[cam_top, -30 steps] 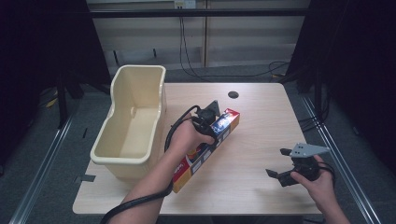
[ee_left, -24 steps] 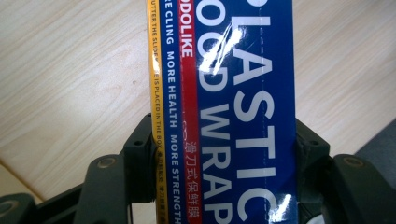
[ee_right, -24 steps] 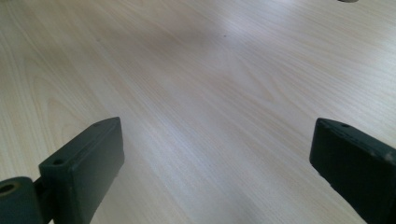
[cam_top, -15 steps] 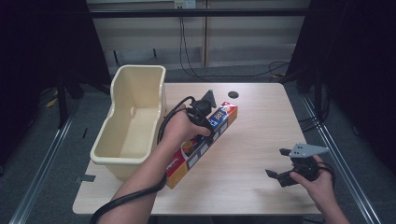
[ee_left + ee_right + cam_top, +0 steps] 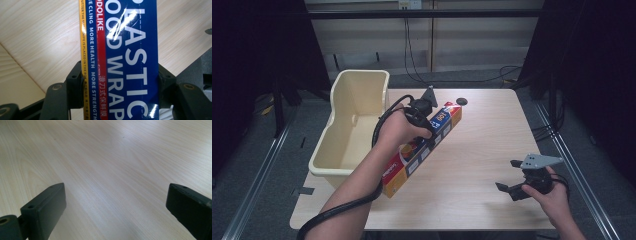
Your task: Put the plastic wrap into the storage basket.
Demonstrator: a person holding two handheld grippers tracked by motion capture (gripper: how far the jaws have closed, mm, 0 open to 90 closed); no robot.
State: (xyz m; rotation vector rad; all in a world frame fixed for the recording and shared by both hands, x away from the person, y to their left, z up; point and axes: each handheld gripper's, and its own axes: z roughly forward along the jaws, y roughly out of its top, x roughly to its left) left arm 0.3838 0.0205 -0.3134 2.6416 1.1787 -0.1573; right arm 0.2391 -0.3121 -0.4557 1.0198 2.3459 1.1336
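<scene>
Our left gripper (image 5: 428, 116) clamps the plastic wrap box (image 5: 422, 150) mid-length for balance toward the bin (image 5: 343, 135); our right gripper (image 5: 514, 186) waits released.

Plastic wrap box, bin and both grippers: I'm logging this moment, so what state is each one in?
Plastic wrap box: clamped across its width, tilted, far end raised off the table.
Left gripper: shut on the box.
Right gripper: open, nothing between the jaws, low over bare wood.
Cream bin: upright at the table's left edge, nothing visible inside.
</scene>
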